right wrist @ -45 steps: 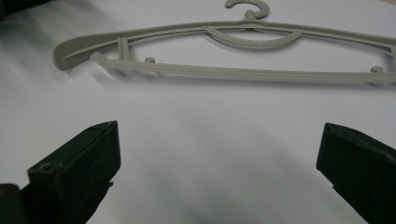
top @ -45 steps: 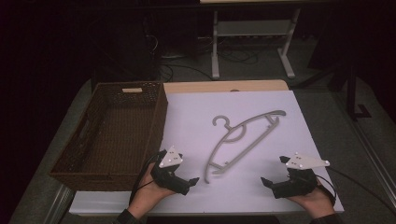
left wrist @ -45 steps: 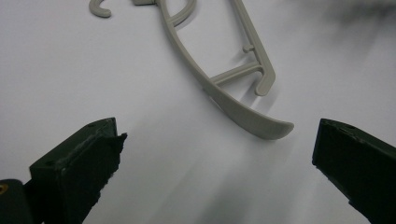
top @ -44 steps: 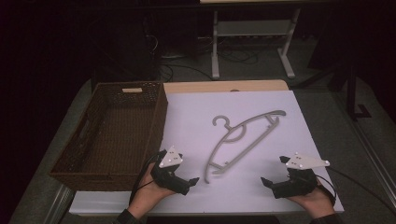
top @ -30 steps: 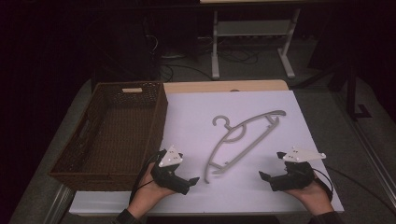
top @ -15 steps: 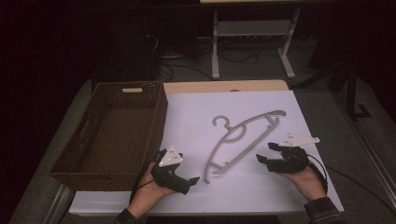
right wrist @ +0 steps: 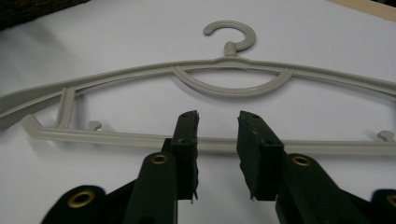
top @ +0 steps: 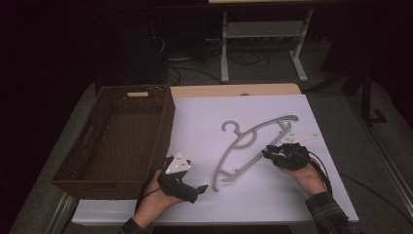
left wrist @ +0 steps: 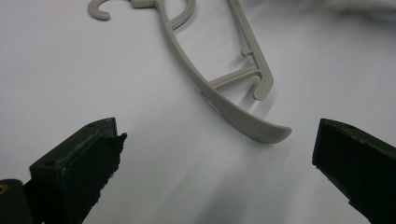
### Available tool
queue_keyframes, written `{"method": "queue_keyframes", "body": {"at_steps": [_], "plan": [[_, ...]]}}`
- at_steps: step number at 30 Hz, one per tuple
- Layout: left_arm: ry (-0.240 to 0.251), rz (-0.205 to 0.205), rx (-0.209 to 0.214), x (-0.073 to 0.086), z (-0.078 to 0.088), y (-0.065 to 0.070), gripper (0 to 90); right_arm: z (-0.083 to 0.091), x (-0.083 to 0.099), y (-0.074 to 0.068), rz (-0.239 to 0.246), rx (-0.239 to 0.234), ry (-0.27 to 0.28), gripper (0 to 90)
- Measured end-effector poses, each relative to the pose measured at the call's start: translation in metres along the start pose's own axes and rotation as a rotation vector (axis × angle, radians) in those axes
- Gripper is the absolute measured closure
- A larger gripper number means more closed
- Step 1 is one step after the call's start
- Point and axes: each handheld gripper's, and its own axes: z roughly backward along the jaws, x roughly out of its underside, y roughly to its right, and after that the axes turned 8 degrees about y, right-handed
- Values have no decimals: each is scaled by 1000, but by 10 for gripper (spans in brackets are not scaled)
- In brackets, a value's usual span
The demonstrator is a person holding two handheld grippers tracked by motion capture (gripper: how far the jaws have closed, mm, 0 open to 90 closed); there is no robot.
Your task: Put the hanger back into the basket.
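A grey plastic hanger (top: 227,157) lies flat on the white table sheet (top: 204,122), its hook toward the basket. My right gripper (top: 267,153) sits at the hanger's lower bar, on its right half. In the right gripper view the jaws (right wrist: 218,116) have just been closing to a narrow gap; the hanger's (right wrist: 233,90) bar runs across under the tips, not pinched. My left gripper (top: 199,185) rests near the front edge, wide open. In the left gripper view (left wrist: 215,135) the hanger's (left wrist: 219,100) near end lies just ahead of the jaws.
A brown wicker basket (top: 165,117) stands at the table's left side, open and with nothing showing inside. A white metal rack (top: 263,29) stands on the dark floor behind the table. The sheet's right edge is close behind my right hand.
My right gripper has moved left and away from me, up to the hanger's lower bar, and its jaws have narrowed. The left gripper and the hanger have stayed put.
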Motion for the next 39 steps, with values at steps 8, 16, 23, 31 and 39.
{"method": "queue_keyframes", "body": {"at_steps": [8,16,23,31,39], "plan": [[-3,-2,1,0,0,0,6,-13,-2,7,-6,-12,2,876],[-3,-2,0,0,0,0,6,-22,0,13,-14,-14,-24,897],[-2,1,-3,0,0,0,6,-32,5,13,-13,-11,-71,898],[-1,4,-2,0,0,0,6,-36,8,13,-7,-13,-96,898],[-1,8,-2,0,0,0,6,-39,9,12,-9,-17,-108,898]]}}
